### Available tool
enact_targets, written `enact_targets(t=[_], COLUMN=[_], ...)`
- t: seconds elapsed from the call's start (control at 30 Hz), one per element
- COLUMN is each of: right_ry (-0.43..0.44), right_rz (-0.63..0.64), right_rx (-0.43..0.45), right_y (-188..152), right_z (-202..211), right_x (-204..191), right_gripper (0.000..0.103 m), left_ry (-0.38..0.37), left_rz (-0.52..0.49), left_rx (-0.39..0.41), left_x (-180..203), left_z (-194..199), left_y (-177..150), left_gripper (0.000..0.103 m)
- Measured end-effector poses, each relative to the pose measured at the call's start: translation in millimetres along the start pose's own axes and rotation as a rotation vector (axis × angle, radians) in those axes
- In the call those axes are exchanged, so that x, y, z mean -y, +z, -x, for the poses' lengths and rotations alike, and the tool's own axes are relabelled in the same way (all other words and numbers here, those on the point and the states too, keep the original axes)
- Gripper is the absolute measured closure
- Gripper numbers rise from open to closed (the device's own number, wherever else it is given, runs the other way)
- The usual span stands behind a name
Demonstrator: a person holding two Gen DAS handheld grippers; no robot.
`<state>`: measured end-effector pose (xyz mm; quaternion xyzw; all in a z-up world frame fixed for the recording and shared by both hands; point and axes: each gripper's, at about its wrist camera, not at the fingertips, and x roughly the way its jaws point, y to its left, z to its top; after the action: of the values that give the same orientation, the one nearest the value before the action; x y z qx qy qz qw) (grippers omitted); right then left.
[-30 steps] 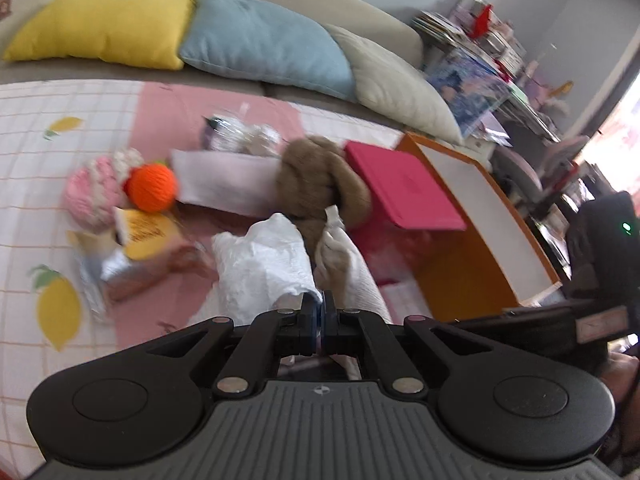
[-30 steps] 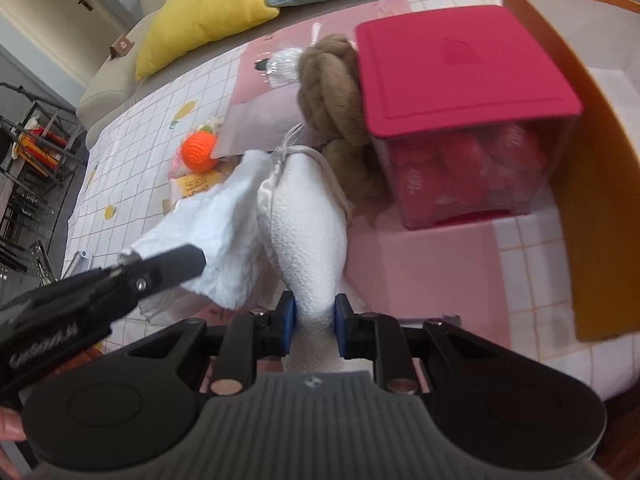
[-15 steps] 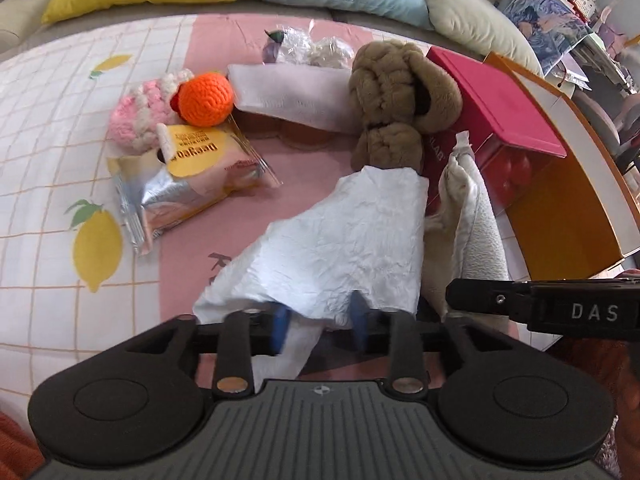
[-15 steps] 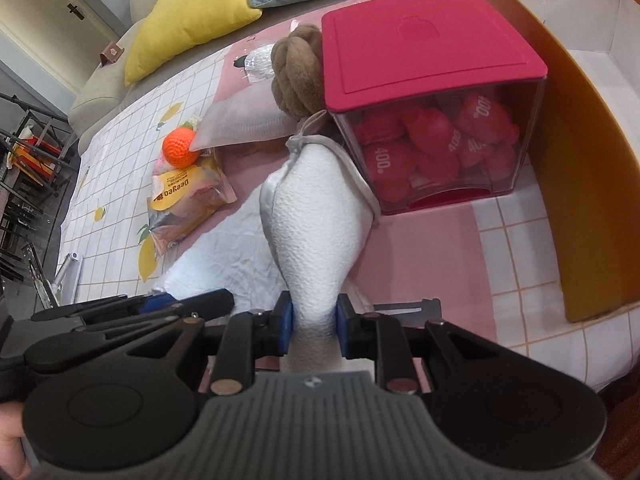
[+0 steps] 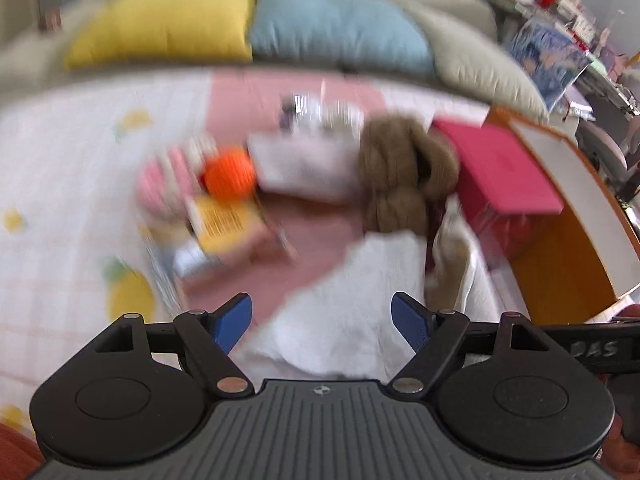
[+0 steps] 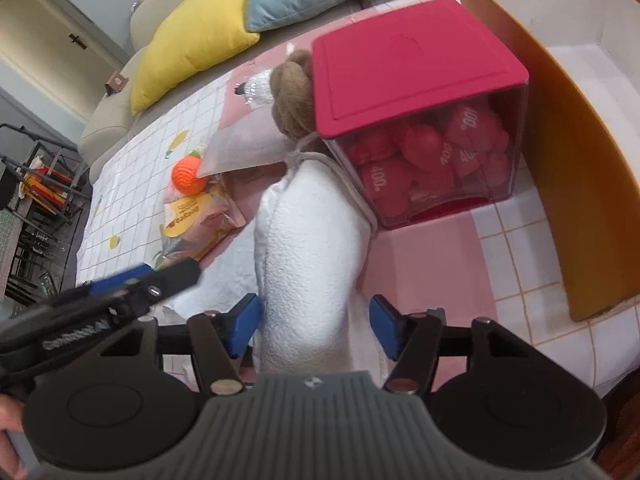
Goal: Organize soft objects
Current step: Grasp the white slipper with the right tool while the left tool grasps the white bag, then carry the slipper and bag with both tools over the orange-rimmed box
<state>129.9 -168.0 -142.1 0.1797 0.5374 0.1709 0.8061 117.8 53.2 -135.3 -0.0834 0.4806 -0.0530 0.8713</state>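
A white towel-like cloth (image 6: 308, 248) lies bunched on the pink and white sheet, running from between my right gripper's (image 6: 314, 322) open blue pads up to the red-lidded box (image 6: 416, 64). It also shows in the left wrist view (image 5: 360, 304), which is blurred. My left gripper (image 5: 322, 322) is open, pads apart over the cloth's flat white part. A brown knotted plush (image 5: 404, 168) lies beyond the cloth, against the box. An orange crocheted ball (image 5: 230, 174) and a pink fluffy item (image 5: 160, 184) lie to the left.
A yellow snack packet (image 6: 196, 220) and a pale pouch (image 5: 304, 164) lie near the ball. An orange open box (image 6: 580, 184) stands at the right. Yellow (image 5: 168, 16), blue (image 5: 332, 28) and beige cushions line the sofa back. My left gripper crosses the right wrist view's lower left (image 6: 132, 284).
Both grippers have opened and let go of the white cloth, which now lies on the sheet. The left camera has swung and its view is blurred.
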Motion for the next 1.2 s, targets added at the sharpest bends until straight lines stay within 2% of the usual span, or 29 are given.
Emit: enact_targets(t=[0.13,0.23,0.3,0.37,0.43,0.53,0.77,0.87,0.93,0.97,1.03,1.2], right_ry=[-0.029,-0.039,-0.037,-0.048,-0.058,-0.069,-0.071,-0.065,-0.06,-0.058,-0.062,-0.07], right_rz=[-0.042,-0.044,-0.043,-0.043,-0.04,-0.03,0.007,-0.004,-0.015,-0.017,-0.012,0.011], right_rx=[-0.025,-0.051,-0.075,-0.095,-0.112,-0.109,-0.107,-0.107,-0.108,-0.107,-0.107,-0.1], right_y=[0,-2,-4,-6,-8,-8,-10,-9,-9,-9,-9,-10], right_z=[-11,-20,-27,-34,-40,-42,-44,-46,-45,-45,-45,-43], right_x=[12,17,18,19,22,25,23,22,24,25,25,21], right_gripper=[0.042,0.042,0.048,0.062,0.068,0.084,0.087,0.087,0.087,0.087,0.087,0.088], left_ry=[-0.004,-0.034,-0.054,-0.054,-0.145,-0.185,-0.17,-0.115,-0.094,-0.089,-0.069,-0.073], left_rz=[0.057,0.091,0.128,0.167,0.218,0.27,0.251,0.214,0.166,0.152,0.13,0.12], left_rx=[-0.08,-0.116,-0.135,-0.151,-0.157,-0.172,-0.185,-0.177,-0.166,-0.161,-0.15,-0.107], left_x=[-5,-5,-4,-5,-8,-6,17,26,31,32,35,35], left_z=[-19,-28,-32,-37,-40,-45,-55,-58,-57,-57,-56,-48], left_y=[-10,-13,-14,-15,-15,-14,-12,-11,-12,-13,-14,-19], left_gripper=[0.01,0.01,0.014,0.014,0.013,0.012,0.013,0.029,0.052,0.054,0.065,0.078])
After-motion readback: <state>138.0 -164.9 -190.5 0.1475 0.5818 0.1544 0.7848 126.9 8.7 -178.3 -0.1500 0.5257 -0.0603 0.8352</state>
